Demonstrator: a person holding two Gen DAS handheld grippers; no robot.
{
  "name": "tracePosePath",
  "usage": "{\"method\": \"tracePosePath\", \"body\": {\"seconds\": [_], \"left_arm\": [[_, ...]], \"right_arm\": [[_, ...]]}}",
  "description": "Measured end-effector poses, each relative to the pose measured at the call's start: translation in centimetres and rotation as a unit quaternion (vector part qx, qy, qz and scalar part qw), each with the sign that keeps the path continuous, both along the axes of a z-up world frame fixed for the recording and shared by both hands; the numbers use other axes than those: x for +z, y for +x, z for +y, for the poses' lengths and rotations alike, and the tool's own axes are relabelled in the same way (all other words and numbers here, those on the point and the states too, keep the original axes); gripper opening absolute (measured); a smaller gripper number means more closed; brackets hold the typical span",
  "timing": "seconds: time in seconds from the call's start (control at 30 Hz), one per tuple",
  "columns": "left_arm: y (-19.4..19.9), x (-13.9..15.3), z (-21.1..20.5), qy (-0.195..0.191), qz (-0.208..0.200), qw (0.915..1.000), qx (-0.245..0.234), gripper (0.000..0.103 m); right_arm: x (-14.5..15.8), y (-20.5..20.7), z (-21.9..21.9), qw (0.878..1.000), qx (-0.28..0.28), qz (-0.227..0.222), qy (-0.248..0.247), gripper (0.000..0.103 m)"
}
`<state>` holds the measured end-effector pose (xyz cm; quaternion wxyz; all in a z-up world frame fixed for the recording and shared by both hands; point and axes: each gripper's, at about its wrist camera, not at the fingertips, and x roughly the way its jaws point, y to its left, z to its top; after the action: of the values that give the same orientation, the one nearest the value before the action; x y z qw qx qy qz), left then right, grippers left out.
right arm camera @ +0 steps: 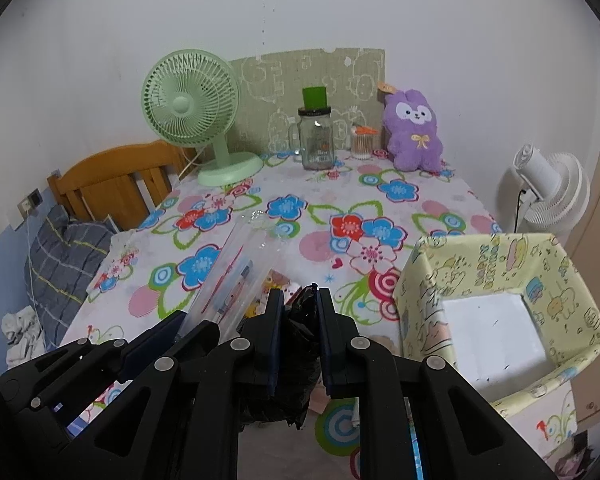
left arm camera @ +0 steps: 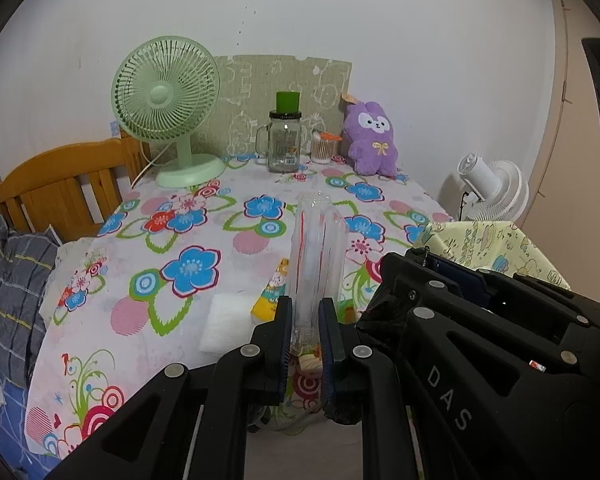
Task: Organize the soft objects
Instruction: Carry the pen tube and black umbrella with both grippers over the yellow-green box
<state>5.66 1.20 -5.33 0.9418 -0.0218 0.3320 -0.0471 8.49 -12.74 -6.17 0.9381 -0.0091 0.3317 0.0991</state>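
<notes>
Left gripper (left arm camera: 305, 344) closed on the lower end of a clear plastic bag (left arm camera: 318, 252), both pads pressed against it. Bag standing up and away from the fingers, over the flowered tablecloth (left arm camera: 188, 216). Just left of the left fingers, a white folded cloth (left arm camera: 226, 324) lying flat; a small yellow packet (left arm camera: 270, 292) between that cloth and the bag.

Right gripper (right arm camera: 298, 344) closed on a crumpled black plastic bag (right arm camera: 296, 360), hanging down between and below the fingers. To the right of this gripper, quite near, a yellow patterned box (right arm camera: 496, 260) with open top and white bottom.

Far ahead of both tools, by the wall: green fan (right arm camera: 192, 108), glass jar (right arm camera: 316, 140), purple plush rabbit (right arm camera: 414, 128).
</notes>
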Motion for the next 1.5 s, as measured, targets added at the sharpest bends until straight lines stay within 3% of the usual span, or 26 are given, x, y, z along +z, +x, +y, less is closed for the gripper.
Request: {"method": "tracePosePath", "body": {"seconds": [0.77, 1.5], "left_arm": [[0.5, 3.8, -4.0, 0.006, -0.033, 0.9994, -0.008, 0.011], [2.2, 3.5, -9.9, -0.001, -0.036, 0.9978, -0.055, 0.011]], "right_arm": [[4.6, -0.1, -3.8, 0.999, -0.006, -0.042, -0.001, 0.019], [5.1, 0.8, -10.2, 0.997, -0.054, -0.054, -0.01, 0.019]]}}
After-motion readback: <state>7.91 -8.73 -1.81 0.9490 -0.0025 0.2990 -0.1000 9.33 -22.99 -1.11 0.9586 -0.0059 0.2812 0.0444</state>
